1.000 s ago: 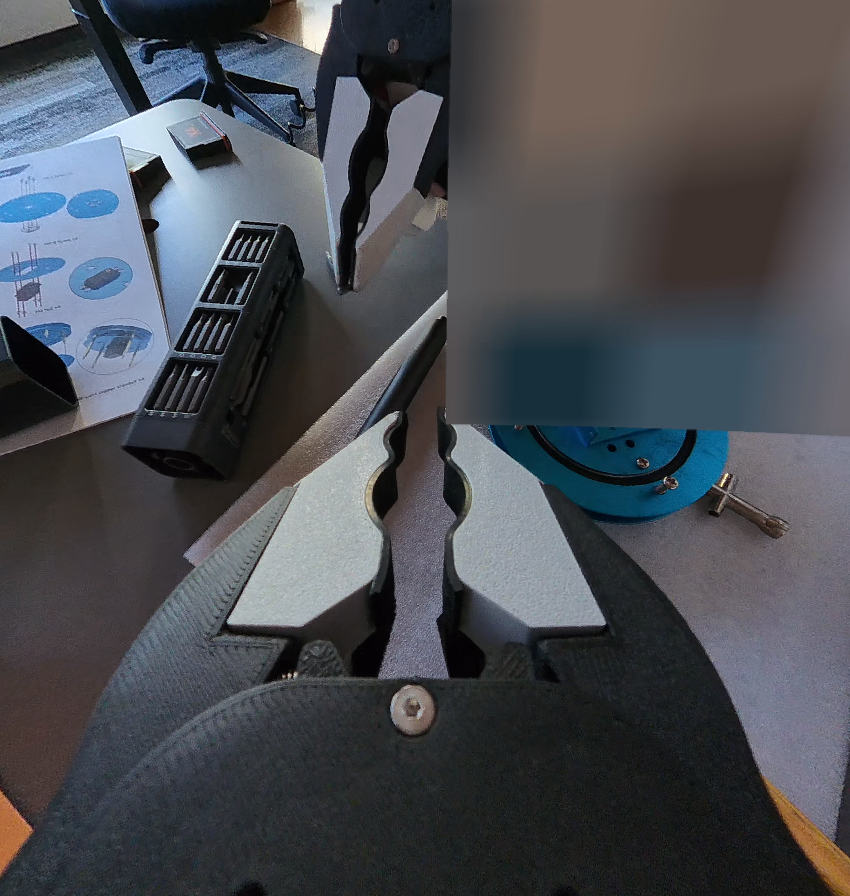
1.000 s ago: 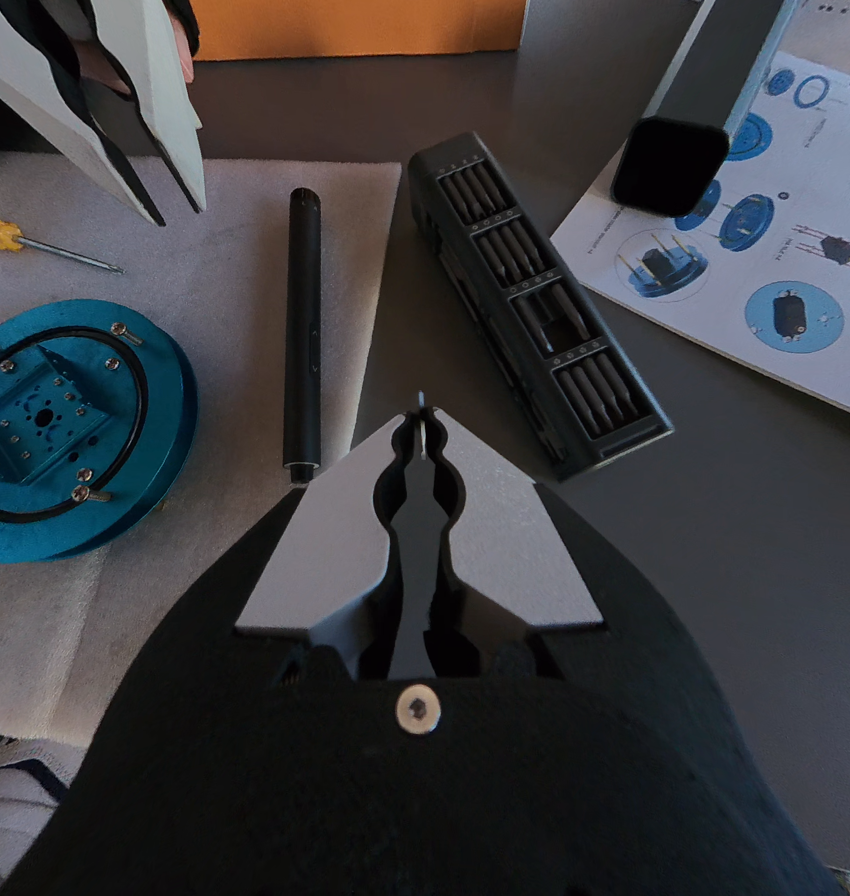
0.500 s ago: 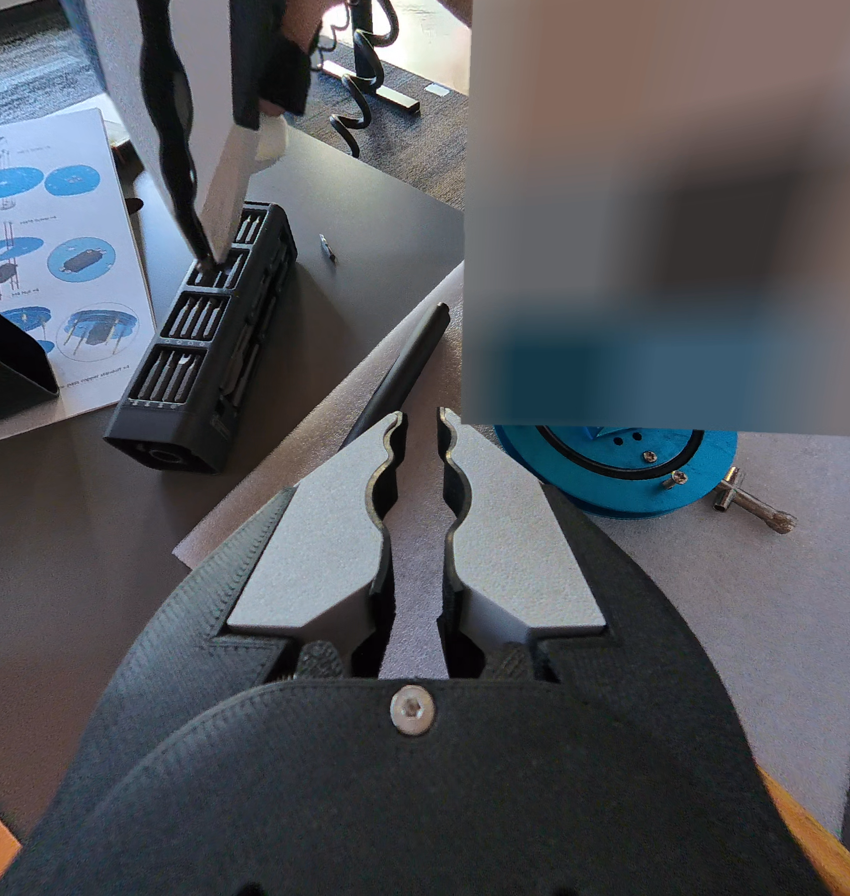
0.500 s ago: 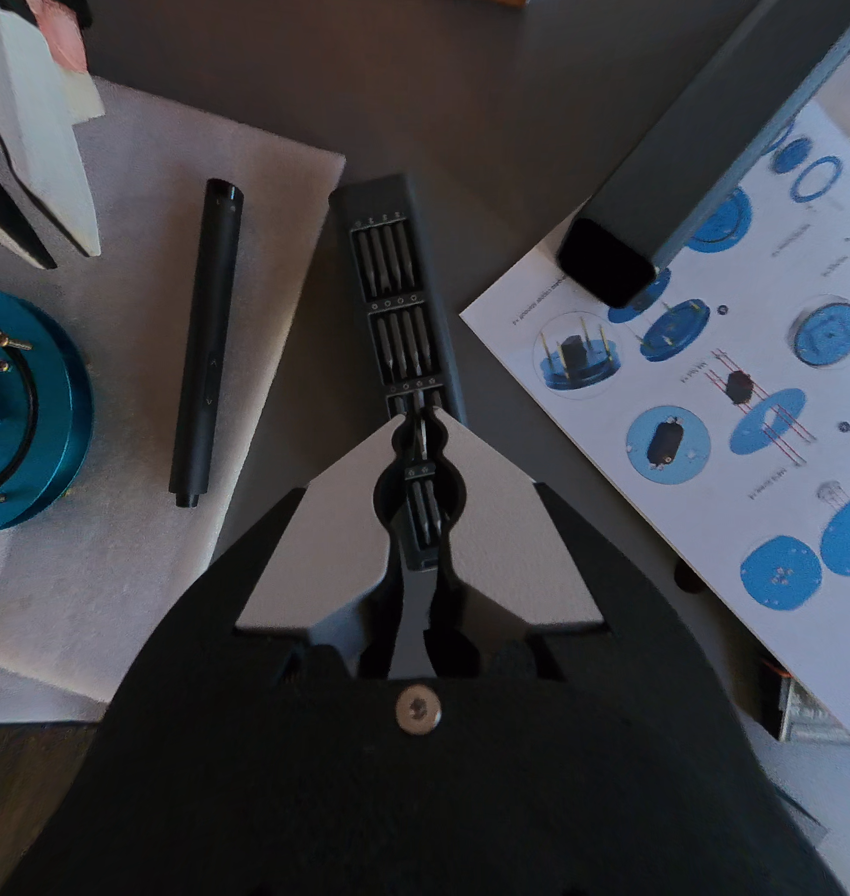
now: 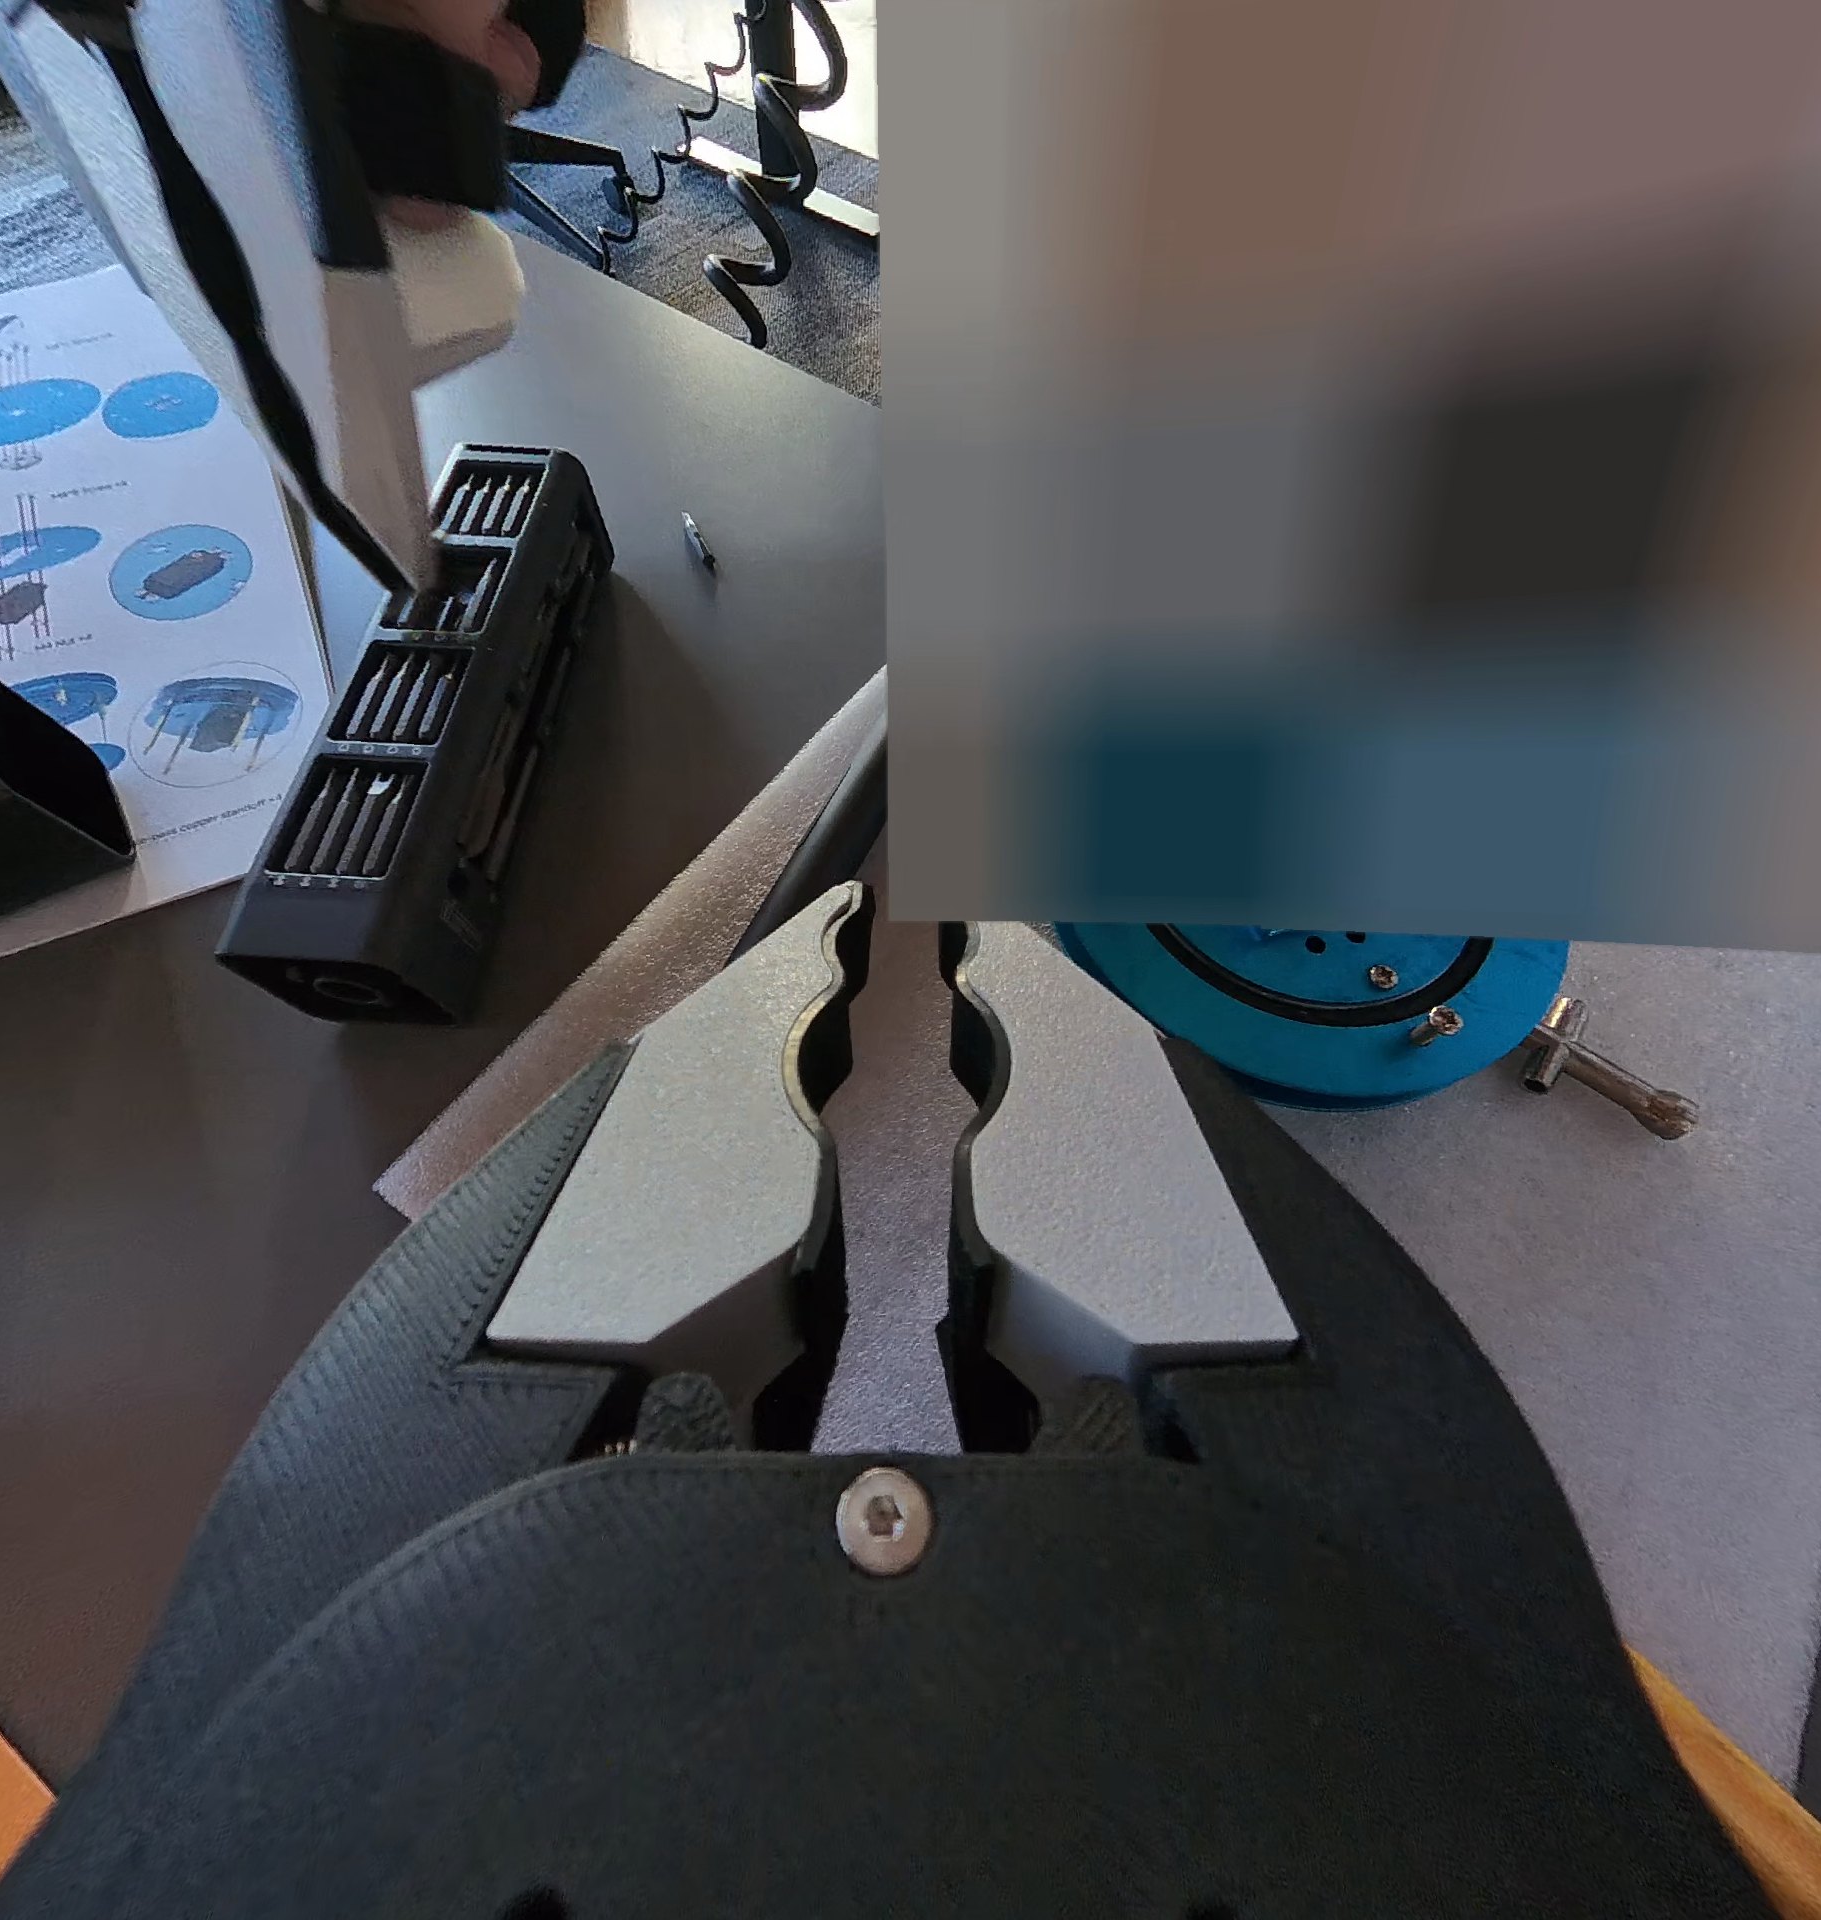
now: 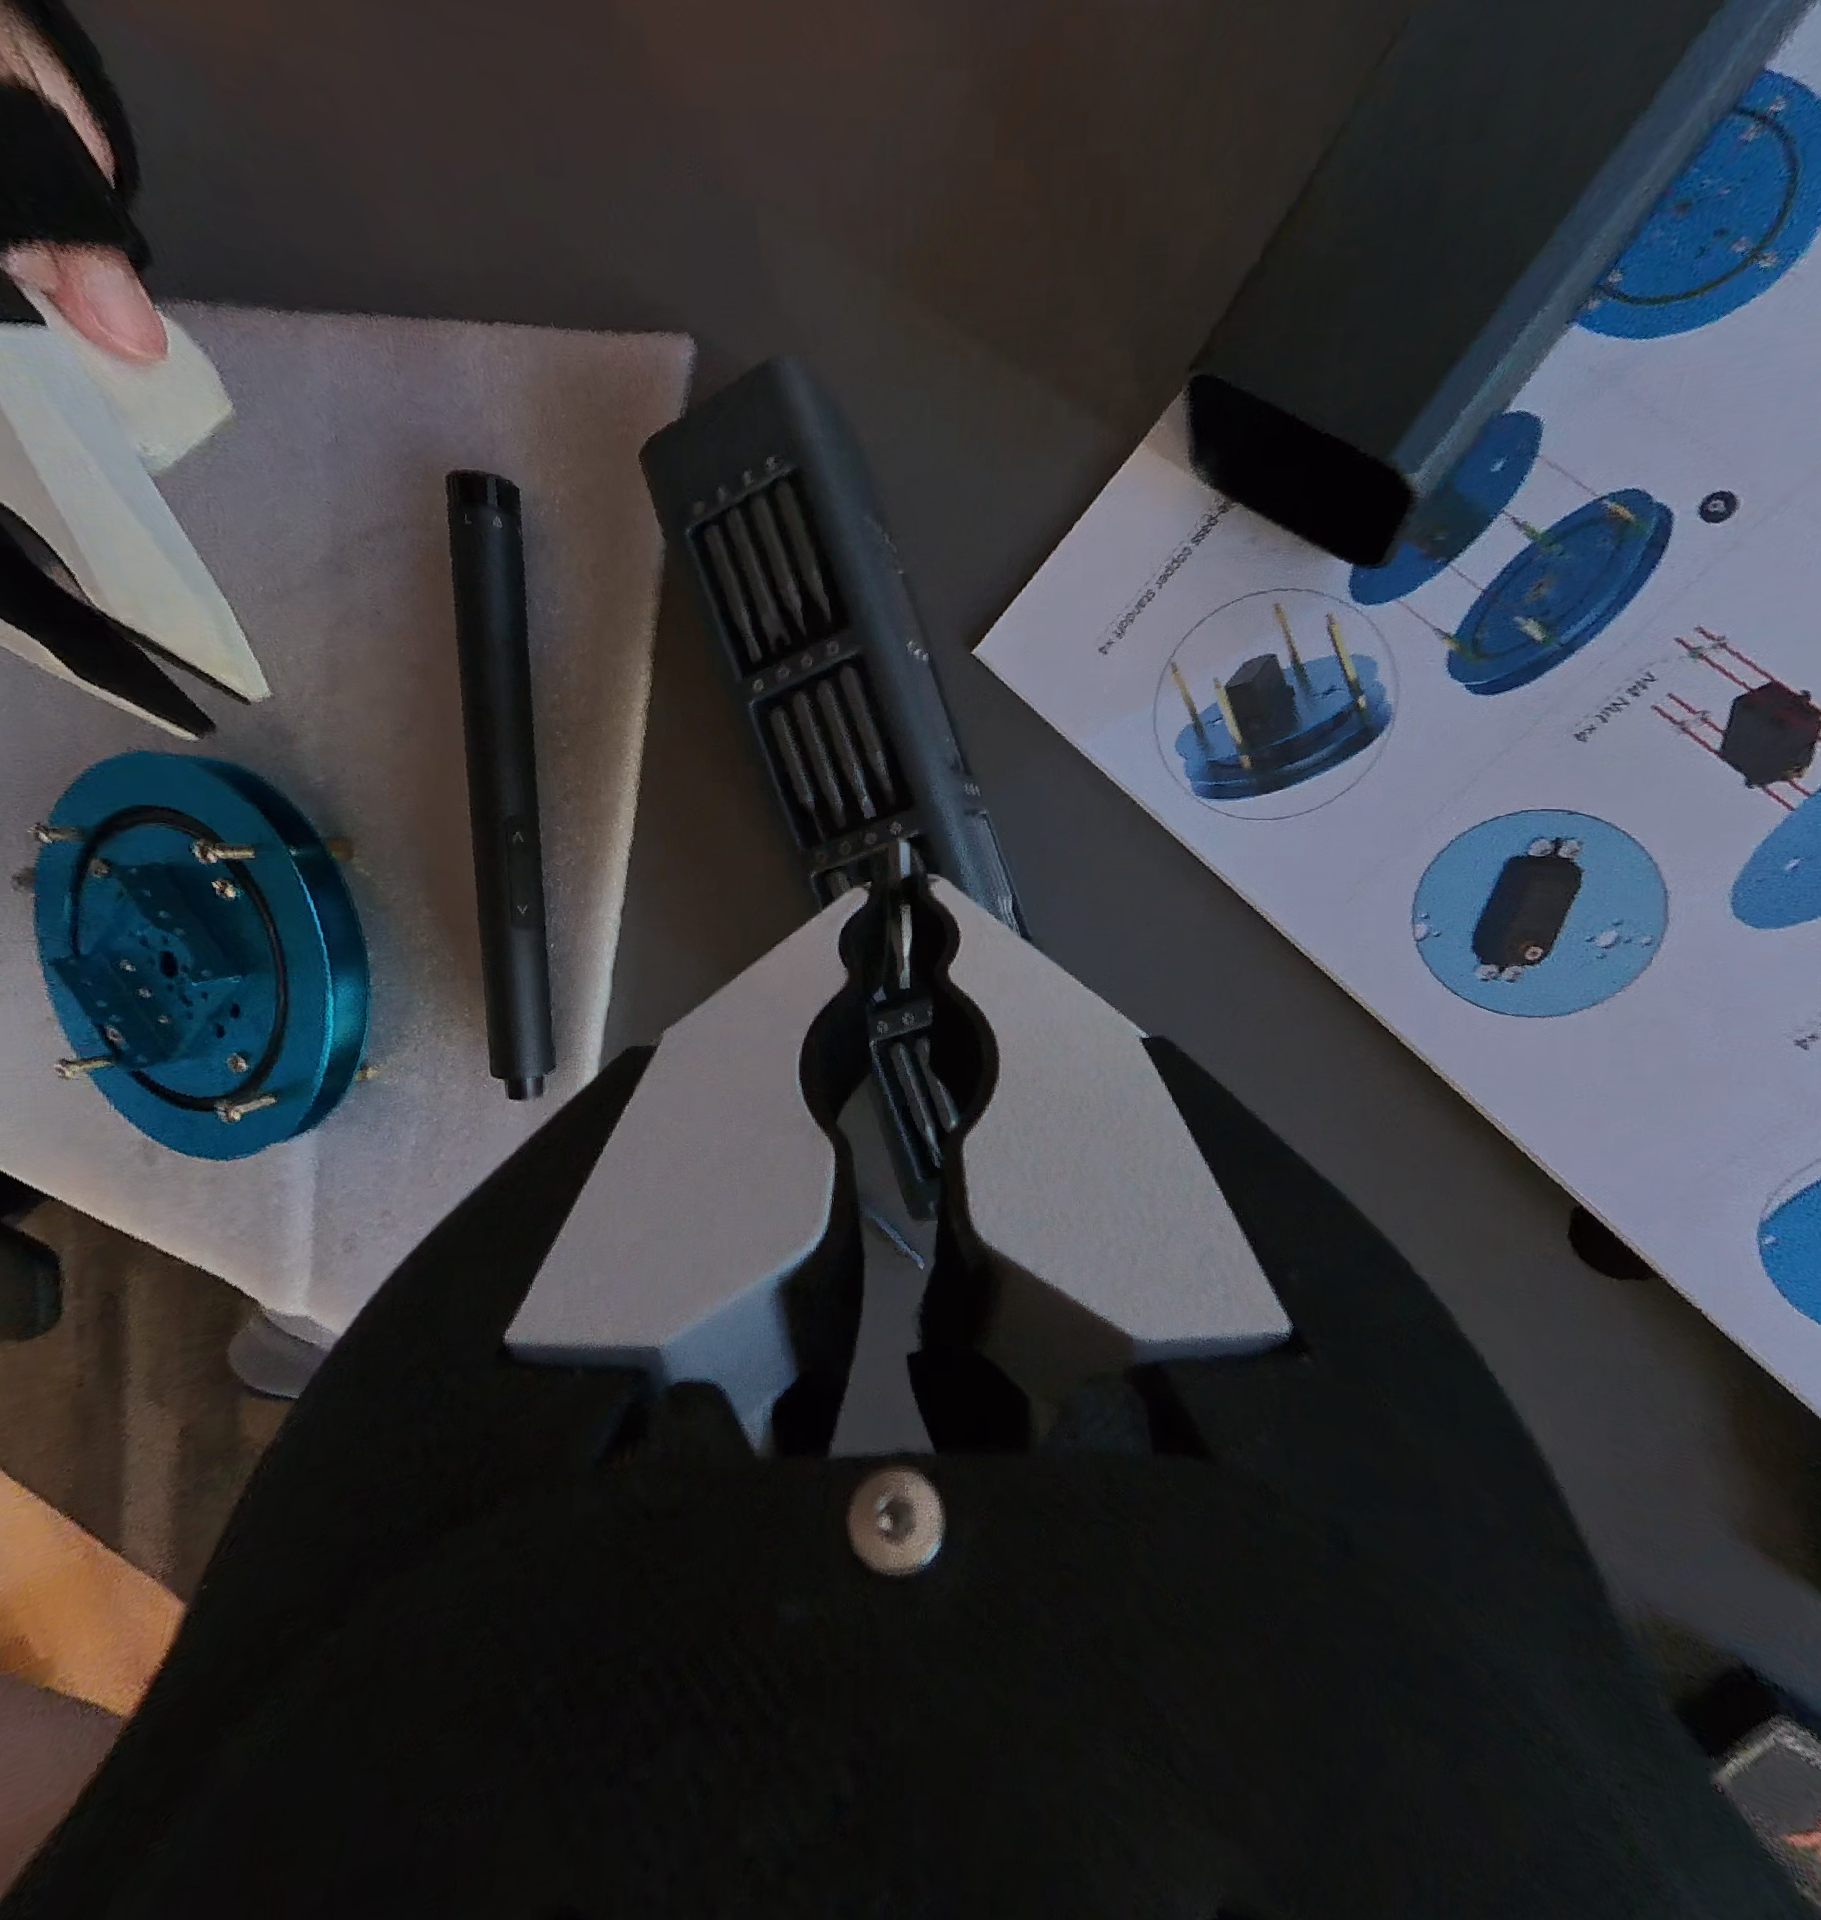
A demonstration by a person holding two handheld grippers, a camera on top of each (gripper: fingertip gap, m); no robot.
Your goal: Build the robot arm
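A black bit case (image 6: 781,582) lies open on the dark table, its rows of screwdriver bits showing; it also shows in the left wrist view (image 5: 438,748). My right gripper (image 6: 898,883) points down onto the case's middle rows, shut on a thin silvery bit (image 6: 901,920). In the left wrist view its tips (image 5: 407,582) touch the case. My left gripper (image 5: 904,914) is open and empty, low over a grey foam mat (image 5: 1508,1299). A black driver pen (image 6: 501,790) and a blue round plate (image 6: 199,956) with screws lie on the mat.
A loose bit (image 5: 700,542) lies on the table beyond the case. A metal T-key (image 5: 1602,1081) lies by the blue plate. A printed sheet (image 6: 1508,831) lies beside the case, with a dark square tube (image 6: 1457,312) on it. A small box (image 6: 1810,1808) sits near the right gripper. Left tips to right tips: about 15 cm. My left gripper's tips are some 5 cm from the black driver pen (image 6: 501,790). The left camera catches it too, in the left wrist view (image 5: 798,881).
My right gripper has moved from the bare table beside the mat onto the bit case and come down on its middle rows. My left gripper has stayed over the mat.
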